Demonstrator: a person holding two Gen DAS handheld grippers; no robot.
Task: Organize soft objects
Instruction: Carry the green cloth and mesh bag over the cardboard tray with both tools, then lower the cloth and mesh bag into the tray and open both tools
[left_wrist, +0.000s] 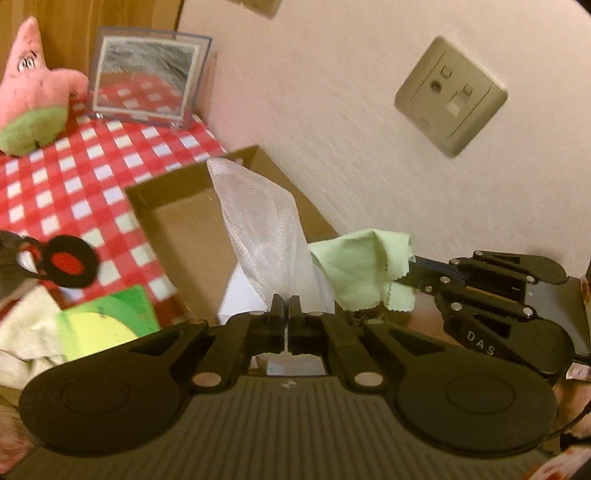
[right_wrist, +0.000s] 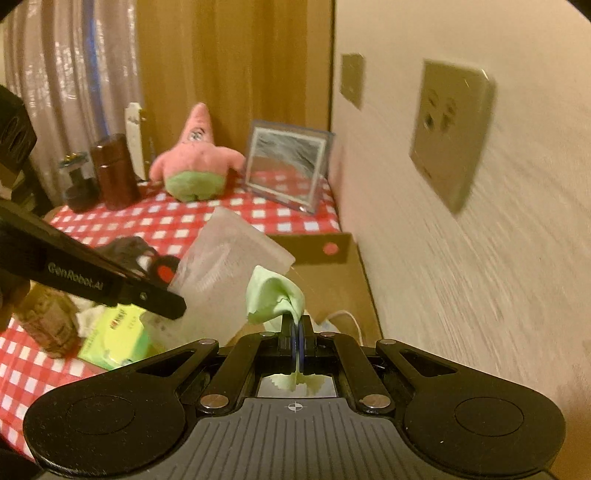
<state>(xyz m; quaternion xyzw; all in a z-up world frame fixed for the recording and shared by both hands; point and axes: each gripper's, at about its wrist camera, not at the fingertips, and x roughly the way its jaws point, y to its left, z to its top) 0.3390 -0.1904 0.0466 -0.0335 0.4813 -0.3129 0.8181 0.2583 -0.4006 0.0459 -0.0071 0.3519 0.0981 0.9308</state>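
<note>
My left gripper (left_wrist: 287, 301) is shut on a white mesh cloth (left_wrist: 258, 221) and holds it up above a brown cardboard box (left_wrist: 177, 229). My right gripper (right_wrist: 296, 321) is shut on a light green cloth (right_wrist: 275, 297), also held over the box (right_wrist: 332, 280). In the left wrist view the right gripper (left_wrist: 408, 271) comes in from the right with the green cloth (left_wrist: 364, 271) next to the white one. In the right wrist view the left gripper (right_wrist: 173, 308) holds the white cloth (right_wrist: 225, 266) at the left.
A pink star plush (right_wrist: 195, 158) and a small framed mirror (right_wrist: 288, 166) stand at the back of the red checked tablecloth (right_wrist: 177, 221). A black and red plush (left_wrist: 68, 262), a green pack (left_wrist: 107, 321) and a cream cloth (left_wrist: 26, 325) lie left. The wall (left_wrist: 369, 110) with sockets runs along the right.
</note>
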